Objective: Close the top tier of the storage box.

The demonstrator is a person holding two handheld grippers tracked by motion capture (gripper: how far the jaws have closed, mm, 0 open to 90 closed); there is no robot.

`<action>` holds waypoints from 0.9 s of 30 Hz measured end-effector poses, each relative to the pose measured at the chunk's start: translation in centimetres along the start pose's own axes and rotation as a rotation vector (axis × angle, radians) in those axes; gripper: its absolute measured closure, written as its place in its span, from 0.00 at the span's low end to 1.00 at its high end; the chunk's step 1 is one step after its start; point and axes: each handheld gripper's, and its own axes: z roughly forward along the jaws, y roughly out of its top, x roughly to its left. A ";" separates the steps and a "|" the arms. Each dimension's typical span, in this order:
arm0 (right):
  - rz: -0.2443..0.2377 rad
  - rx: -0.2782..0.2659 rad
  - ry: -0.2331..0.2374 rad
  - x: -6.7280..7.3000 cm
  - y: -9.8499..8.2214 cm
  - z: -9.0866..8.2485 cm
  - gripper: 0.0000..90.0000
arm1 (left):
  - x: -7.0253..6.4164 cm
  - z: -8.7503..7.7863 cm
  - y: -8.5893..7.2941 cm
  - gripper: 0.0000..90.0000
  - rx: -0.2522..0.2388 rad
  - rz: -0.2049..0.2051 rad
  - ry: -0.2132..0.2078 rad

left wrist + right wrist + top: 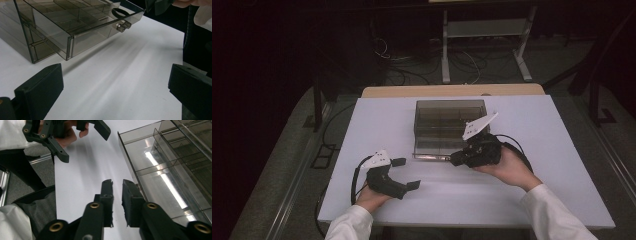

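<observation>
A smoky clear organiser box [451, 111] stands at the table's middle back, and its drawer [434, 148] is pulled partway toward me. The drawer [75, 23] is split into empty compartments and has a small clear knob [122, 25] on its front. My right gripper [455, 160] lies level beside the drawer's front right corner. Its jaws [117, 183] are almost together with nothing between them, just left of the drawer's front wall [127, 157]. My left gripper [406, 173] rests on the table in front of the drawer, open and empty [115, 92].
The white table top [472, 195] has bare room in front of and beside the box. A wooden edge [452, 90] runs behind it. Cables and a metal stand [482, 45] lie on the dark floor beyond. Black cables trail from both grippers.
</observation>
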 end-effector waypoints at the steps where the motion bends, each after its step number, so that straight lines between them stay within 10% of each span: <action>1: -0.002 0.002 -0.002 0.0 0.0 0.1 0.89 | 0.0 0.0 0.0 0.00 0.000 0.000 0.000; 27: 0.023 0.065 -0.021 0.2 -1.1 3.0 0.99 | 0.0 0.0 0.0 0.00 0.004 0.004 -0.001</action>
